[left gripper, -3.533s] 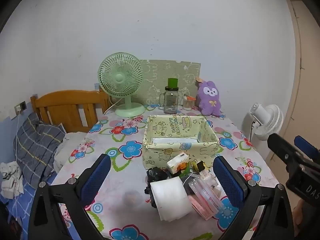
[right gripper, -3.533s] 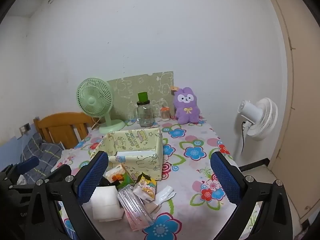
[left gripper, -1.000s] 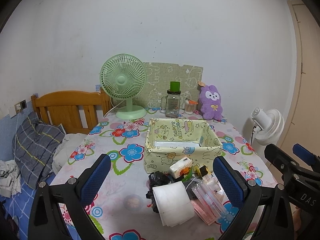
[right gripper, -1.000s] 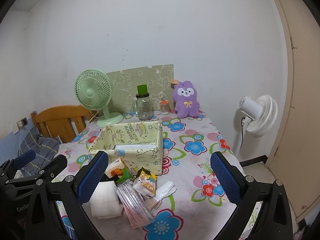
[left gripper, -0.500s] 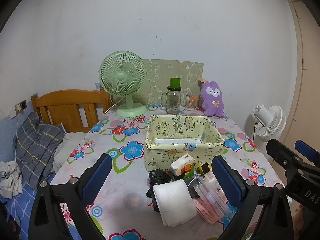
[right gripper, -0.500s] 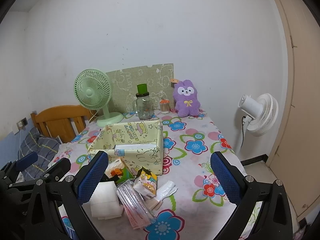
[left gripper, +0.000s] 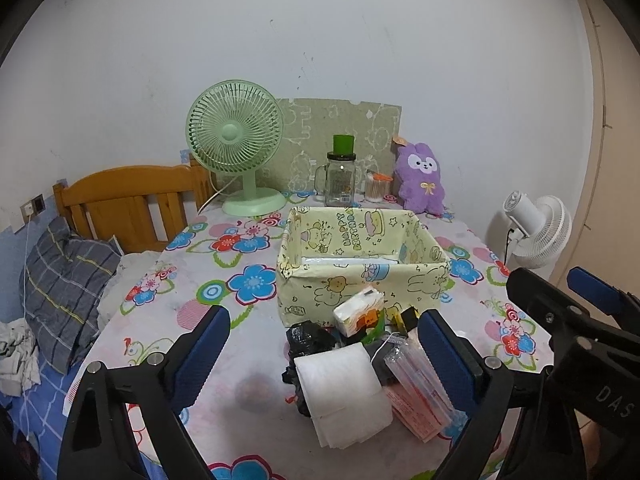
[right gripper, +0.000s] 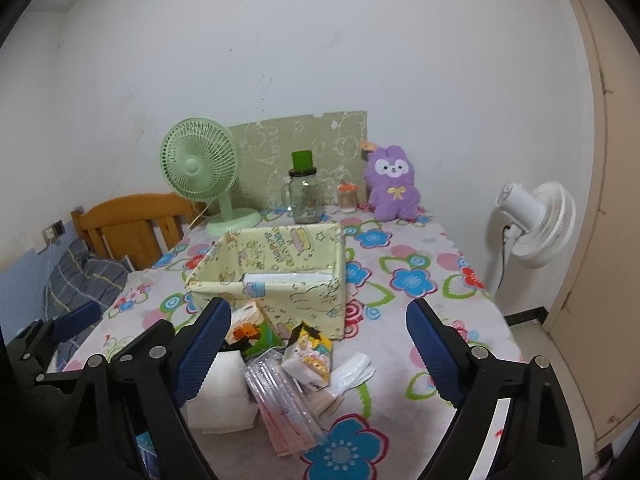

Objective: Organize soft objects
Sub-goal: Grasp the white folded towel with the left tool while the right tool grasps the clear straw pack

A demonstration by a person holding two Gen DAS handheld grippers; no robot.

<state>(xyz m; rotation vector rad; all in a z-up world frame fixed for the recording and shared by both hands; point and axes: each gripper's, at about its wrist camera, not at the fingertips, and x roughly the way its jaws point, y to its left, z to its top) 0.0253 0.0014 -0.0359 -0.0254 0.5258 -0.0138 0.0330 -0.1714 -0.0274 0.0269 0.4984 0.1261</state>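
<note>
Tongs [left gripper: 322,354] lower over floral tablecloth [left gripper: 208,276].

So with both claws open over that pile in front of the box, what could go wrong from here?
1. The tissue roll lies against a black bag and a clear plastic case; the left claw, jaws just narrowing with nothing gripped, may catch hard items too.
2. The two claws sit close together, so they could collide over the pile.
3. The yellow box looks light; pushing items in may shove it.
</note>
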